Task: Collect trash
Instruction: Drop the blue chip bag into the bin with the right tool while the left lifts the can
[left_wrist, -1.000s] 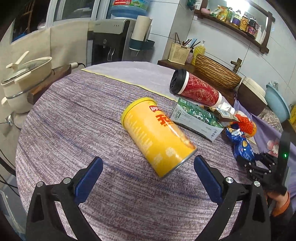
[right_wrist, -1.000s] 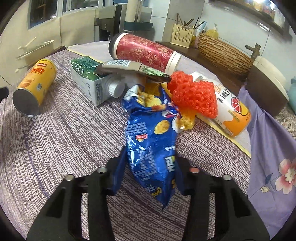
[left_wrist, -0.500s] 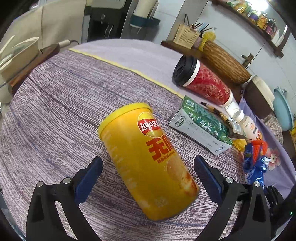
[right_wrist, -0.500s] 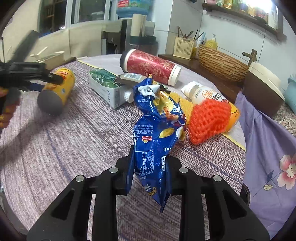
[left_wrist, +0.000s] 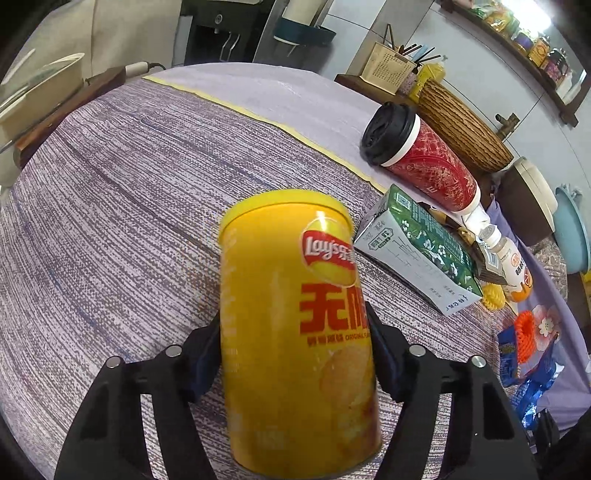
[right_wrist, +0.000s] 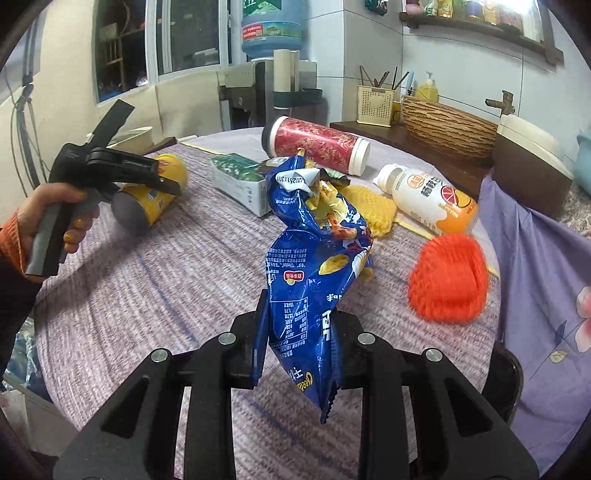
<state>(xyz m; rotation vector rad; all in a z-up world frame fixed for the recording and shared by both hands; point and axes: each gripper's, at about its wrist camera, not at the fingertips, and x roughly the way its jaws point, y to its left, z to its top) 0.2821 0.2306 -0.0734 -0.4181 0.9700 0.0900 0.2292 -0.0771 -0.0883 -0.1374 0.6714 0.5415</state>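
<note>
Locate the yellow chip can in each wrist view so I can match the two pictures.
Left wrist: the yellow chip can fills the lower centre, between the left gripper's blue pads, which have just been closing onto it.
Right wrist: the can lies at the left edge, partly behind the left gripper.
Shared landmark: the red cup lying on its side.

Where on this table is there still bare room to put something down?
The table is bare from the yellow can back to its far edge. The other end is crowded: red cup, green carton, bottle and orange mesh lie packed close together.
</note>
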